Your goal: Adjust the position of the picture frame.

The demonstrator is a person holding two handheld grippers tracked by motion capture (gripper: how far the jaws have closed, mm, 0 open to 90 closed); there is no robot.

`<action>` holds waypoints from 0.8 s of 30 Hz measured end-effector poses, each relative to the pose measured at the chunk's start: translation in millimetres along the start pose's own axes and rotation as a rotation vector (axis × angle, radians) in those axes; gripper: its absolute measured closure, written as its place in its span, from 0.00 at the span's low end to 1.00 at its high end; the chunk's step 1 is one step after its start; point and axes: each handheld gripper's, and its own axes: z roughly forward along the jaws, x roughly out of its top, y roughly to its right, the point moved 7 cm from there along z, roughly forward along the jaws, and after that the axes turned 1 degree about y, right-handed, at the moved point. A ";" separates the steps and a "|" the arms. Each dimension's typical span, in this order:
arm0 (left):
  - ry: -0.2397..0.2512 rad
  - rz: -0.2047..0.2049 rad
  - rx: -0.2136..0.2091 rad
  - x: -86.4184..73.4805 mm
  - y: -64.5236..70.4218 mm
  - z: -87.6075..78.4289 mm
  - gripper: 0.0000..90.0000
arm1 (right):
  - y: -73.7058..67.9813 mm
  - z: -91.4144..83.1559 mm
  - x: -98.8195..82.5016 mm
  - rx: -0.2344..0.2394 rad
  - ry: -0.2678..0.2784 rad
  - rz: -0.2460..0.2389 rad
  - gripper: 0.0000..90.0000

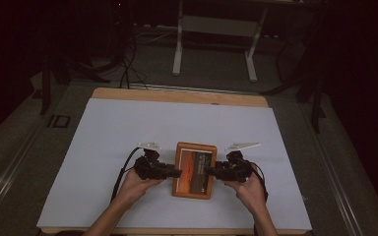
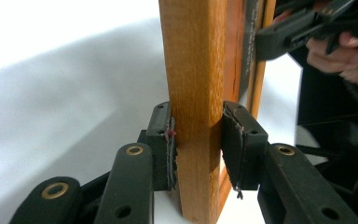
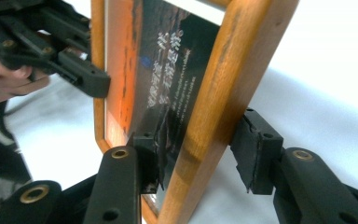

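while the left gripper is pressing both its pads against the left side rail of the wooden picture frame, the grip on that side is looking complete: the rail is sitting squarely between the jaws with no gap showing. the right gripper is straddling the opposite rail; its inner pad is lying against the glass face, but the outer pad seems to be standing just clear of the wood, so that hold may not be fully closed yet, though the angle is making this hard to judge.

from the high view, the picture frame is lying near the front middle of the white table cover, with the left gripper at its left edge and the right gripper at its right edge, each held in 1 hand.

as a judgement, the reaching and lining up of the 2 grippers is done, and the clamping is nearly done. whether the frame is already leaving the surface is not clear. what is left is firming the right side, lifting the frame level with both hands, and carrying or standing it wherever it belongs.
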 end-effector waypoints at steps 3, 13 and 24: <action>0.007 -0.025 0.001 -0.2 -4.0 -5.0 0.75 | 0.2 4.0 8.9 -0.012 0.005 0.008 0.64; 0.056 -0.104 0.050 3.8 -30.3 -22.1 0.73 | -3.9 29.2 32.0 -0.010 0.007 0.059 0.65; 0.038 -0.144 0.163 4.5 -47.2 -13.5 0.68 | 13.9 49.1 30.7 -0.067 -0.068 0.128 0.66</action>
